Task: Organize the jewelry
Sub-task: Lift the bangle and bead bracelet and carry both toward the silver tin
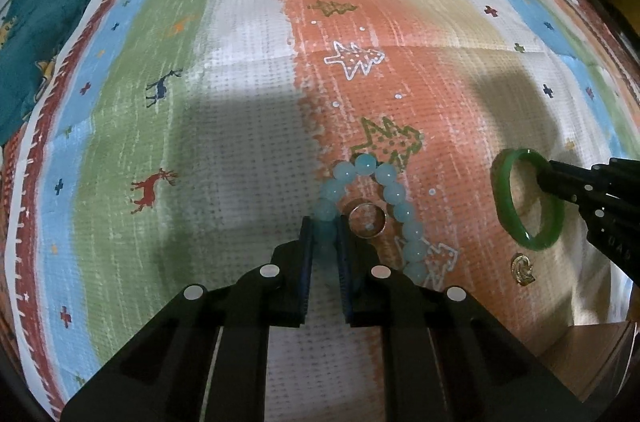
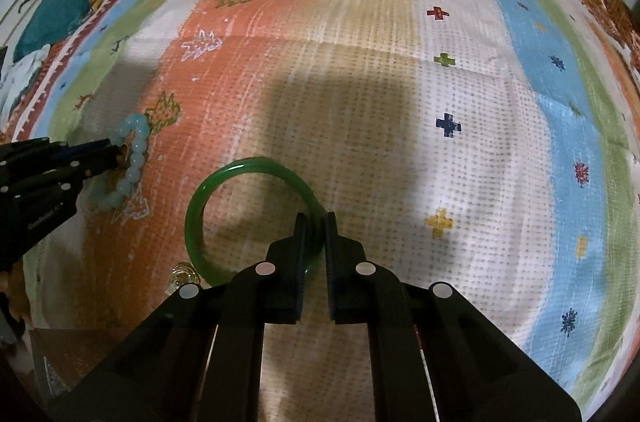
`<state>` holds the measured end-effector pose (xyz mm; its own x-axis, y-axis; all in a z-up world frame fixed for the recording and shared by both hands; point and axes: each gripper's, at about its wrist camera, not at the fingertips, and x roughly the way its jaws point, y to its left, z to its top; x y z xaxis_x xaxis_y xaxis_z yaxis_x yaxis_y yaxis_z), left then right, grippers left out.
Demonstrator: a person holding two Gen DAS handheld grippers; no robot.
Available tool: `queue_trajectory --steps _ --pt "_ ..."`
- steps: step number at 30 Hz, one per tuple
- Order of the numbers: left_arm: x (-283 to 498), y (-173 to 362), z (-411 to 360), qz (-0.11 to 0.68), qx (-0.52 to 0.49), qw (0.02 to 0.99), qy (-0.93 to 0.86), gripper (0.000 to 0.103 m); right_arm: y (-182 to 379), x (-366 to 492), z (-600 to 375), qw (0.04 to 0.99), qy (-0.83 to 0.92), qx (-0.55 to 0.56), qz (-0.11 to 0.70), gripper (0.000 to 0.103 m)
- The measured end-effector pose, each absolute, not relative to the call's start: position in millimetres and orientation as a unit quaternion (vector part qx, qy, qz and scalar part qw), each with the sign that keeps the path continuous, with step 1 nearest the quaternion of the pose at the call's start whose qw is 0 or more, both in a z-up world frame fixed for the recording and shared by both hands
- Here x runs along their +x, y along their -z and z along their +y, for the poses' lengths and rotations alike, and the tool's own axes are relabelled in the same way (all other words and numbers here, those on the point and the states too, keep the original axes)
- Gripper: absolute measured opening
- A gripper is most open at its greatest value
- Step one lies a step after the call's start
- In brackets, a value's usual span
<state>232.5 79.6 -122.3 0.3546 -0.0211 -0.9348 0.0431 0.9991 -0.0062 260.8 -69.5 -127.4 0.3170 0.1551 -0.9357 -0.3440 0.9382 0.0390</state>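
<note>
The left gripper (image 1: pixel 324 230) is closed on one strand of pale blue beads, the beaded bracelet (image 1: pixel 386 182), its jaws pinching the near-left beads while the rest of the loop lies on the striped cloth (image 1: pixel 240 102). One plain metal ring (image 1: pixel 367 219) lies inside that loop, just beside the gripper's right finger. To the right of the bracelet and nearer the camera sits one small gold ornament (image 1: pixel 523 269). The right gripper (image 2: pixel 316 226) is clamped on the near-right rim of one green bangle (image 2: pixel 224 182), which stands tilted, right of the bracelet and apart from it. Farther off, beyond the cloth's left edge, lies one teal fabric bundle (image 1: pixel 44 22).
</note>
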Motion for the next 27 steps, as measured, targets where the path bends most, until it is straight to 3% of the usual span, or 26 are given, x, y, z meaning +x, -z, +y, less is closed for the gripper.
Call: queue_trajectory --steps 27 --pt "211.2 52.3 89.0 0.514 -0.034 0.856 0.04 0.011 62.6 233.2 -56.5 0.838 -0.179 -0.108 0.505 0.008"
